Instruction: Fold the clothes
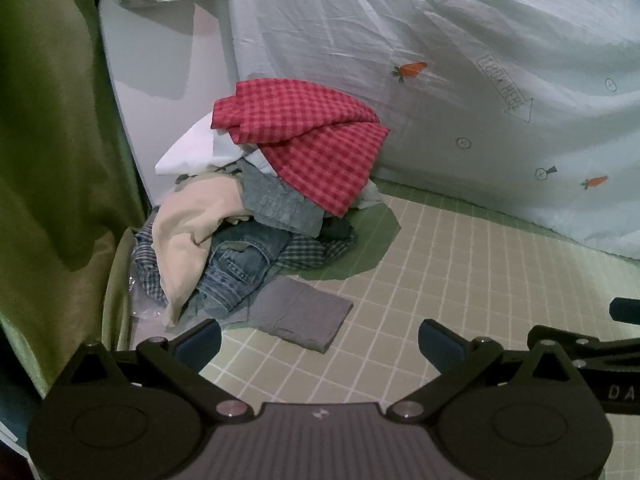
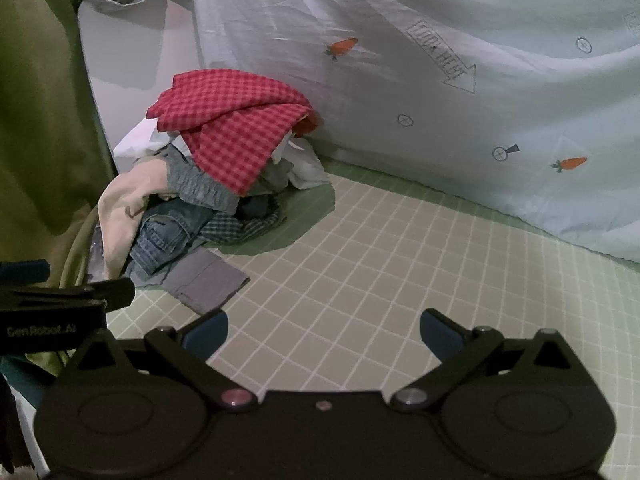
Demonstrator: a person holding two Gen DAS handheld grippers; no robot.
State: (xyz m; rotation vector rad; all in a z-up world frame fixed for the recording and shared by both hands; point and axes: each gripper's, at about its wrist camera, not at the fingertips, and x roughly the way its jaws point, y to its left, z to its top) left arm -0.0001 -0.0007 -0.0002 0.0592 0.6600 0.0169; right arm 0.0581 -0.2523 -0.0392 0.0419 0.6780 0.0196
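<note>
A pile of unfolded clothes (image 1: 256, 216) lies at the far left of the checked bed surface: a red checked cloth (image 1: 308, 136) on top, then white, cream, grey and denim pieces. A folded grey garment (image 1: 304, 314) lies flat in front of the pile. The pile (image 2: 208, 184) and the folded grey garment (image 2: 208, 280) also show in the right wrist view. My left gripper (image 1: 320, 346) is open and empty, just short of the folded garment. My right gripper (image 2: 324, 334) is open and empty over the bare checked sheet, right of the left gripper (image 2: 60, 296).
A pale blue quilt with carrot prints (image 1: 480, 80) is heaped along the back and right. A green curtain (image 1: 52, 140) hangs at the left. The green checked sheet (image 2: 380, 260) spreads between the grippers and the quilt. A white wall (image 1: 160, 60) stands behind the pile.
</note>
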